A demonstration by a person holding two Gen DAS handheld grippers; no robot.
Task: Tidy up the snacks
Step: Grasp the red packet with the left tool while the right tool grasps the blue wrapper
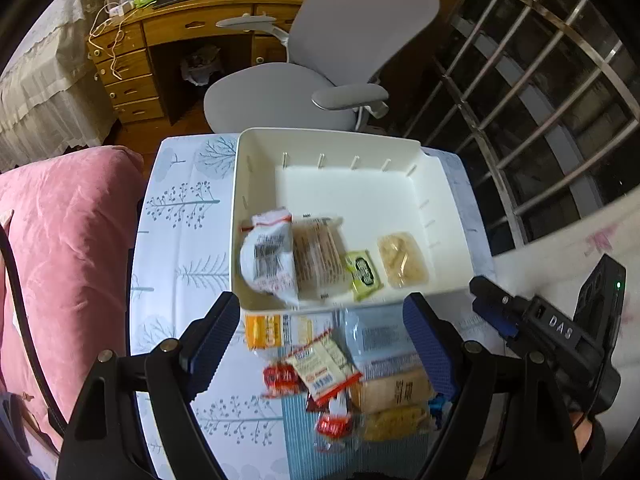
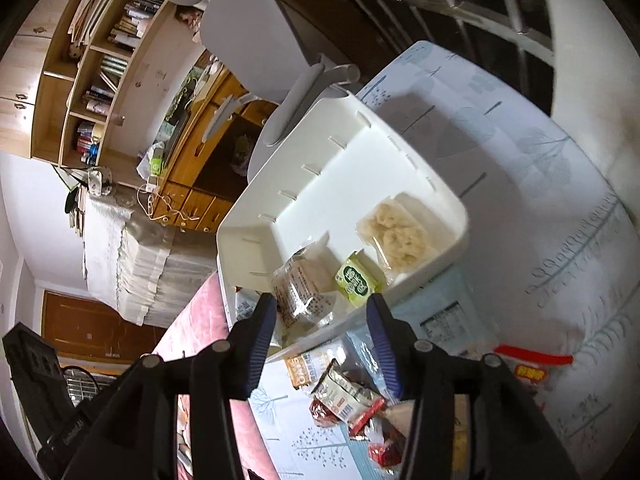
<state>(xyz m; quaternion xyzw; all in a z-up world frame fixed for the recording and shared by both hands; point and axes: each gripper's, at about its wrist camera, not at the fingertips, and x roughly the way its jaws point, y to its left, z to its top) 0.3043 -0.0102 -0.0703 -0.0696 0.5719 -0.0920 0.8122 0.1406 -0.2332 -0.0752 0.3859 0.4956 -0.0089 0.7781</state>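
On a small table [image 1: 176, 240] covered with a pale blue cloth printed with trees sits a white rectangular plastic bin [image 1: 448, 208] with slotted inner walls. Four wrapped snacks lie along its near side: a white crinkled packet with a barcode [image 1: 270, 258], a clear-wrapped brown cake [image 1: 318, 256], a small green sachet [image 1: 362, 274] and a clear pack of pale biscuits [image 1: 402, 258]. Loose snacks are heaped on the cloth just in front of the bin: an orange-and-white packet [image 1: 276, 330], a white-and-red sachet [image 1: 324, 366], red-wrapped sweets [image 1: 280, 378], a light blue flat pack [image 1: 376, 338] and yellow-brown wrapped cakes [image 1: 396, 392].

Left tool [image 1: 322, 334] hangs above this heap with its blue-padded fingers spread wide, holding nothing. Right tool [image 2: 322, 334] is also spread wide and empty, poised over the bin's near rim; the left view shows its black body at the table's right edge.

A pink velvet cushion [image 1: 68, 264] presses against the table's left side. Beyond the table stands a grey swivel office chair [image 1: 320, 60], then a wooden desk with drawers [image 1: 132, 68], cluttered with papers and cables. Wooden bookshelves [image 2: 92, 64] rise above the desk. Metal window bars [image 1: 532, 100] run along the right.
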